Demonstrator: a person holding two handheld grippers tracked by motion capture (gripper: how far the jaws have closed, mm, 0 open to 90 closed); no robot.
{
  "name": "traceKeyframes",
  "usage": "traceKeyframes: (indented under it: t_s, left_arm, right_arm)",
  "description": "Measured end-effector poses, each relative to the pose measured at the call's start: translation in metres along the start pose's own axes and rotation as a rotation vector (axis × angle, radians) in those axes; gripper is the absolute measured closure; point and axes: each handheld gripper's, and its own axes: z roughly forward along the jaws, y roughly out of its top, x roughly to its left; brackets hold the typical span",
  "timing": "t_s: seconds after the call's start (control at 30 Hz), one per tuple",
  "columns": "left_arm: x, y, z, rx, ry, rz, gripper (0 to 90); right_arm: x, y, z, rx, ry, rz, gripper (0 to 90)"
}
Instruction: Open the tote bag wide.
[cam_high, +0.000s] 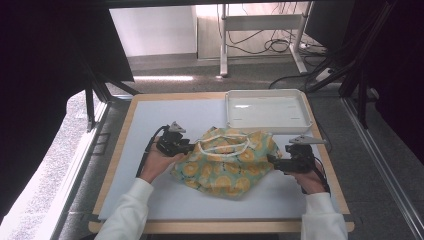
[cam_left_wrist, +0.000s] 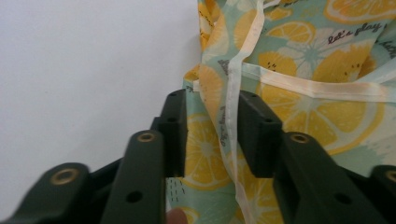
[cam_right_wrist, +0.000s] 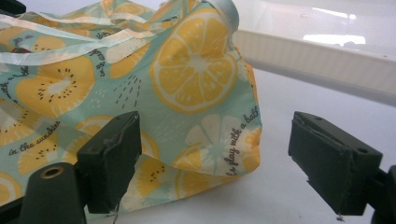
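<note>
I take the white tray (cam_high: 266, 111) as my landmark; it sits at the far right of the pale table top (cam_high: 150, 150).

The lemon-print fabric bag (cam_high: 227, 161), mint green with yellow citrus slices and a cream drawstring (cam_high: 223, 146), lies crumpled on the table just in front of the tray, toward my side. Its far edge is close to the tray's near wall; I cannot tell from the high view whether they touch. In the right gripper view the bag (cam_right_wrist: 140, 93) bulges up with the tray's rim (cam_right_wrist: 317, 56) close behind it.

My left gripper (cam_high: 188, 148) is at the bag's edge farthest left of the tray, held in my left hand (cam_high: 160, 162). In the left gripper view its jaws stand a little apart with a fold of the bag (cam_left_wrist: 299, 93) and a run of cream tape (cam_left_wrist: 233, 116) between them. The cloth lies against the pads, but I cannot tell whether they are pinching it or only bracketing it.

My right gripper (cam_high: 272, 160) is in front of the tray's near right corner, at the bag's right end, held in my right hand (cam_high: 312, 181). In the right gripper view its jaws are wide apart. One pad is just in front of the bag's lower corner, the other is over bare table, and nothing is clamped.

White sleeves (cam_high: 127, 210) cover both forearms.
</note>
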Motion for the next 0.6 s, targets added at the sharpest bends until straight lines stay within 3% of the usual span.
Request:
traceKeyframes:
  t_s: [0.27,0.6]
  left_arm:
    - [-0.003,-0.002,0.0,-0.024,-0.01,-0.009,89.0]
    - [-0.004,0.0,-0.014,-0.095,-0.051,-0.031,89.9]
  right_arm:
    - [-0.001,0.0,-0.001,-0.002,-0.01,0.006,17.3]
    - [-0.003,0.0,-0.004,-0.014,-0.031,0.017,17.3]
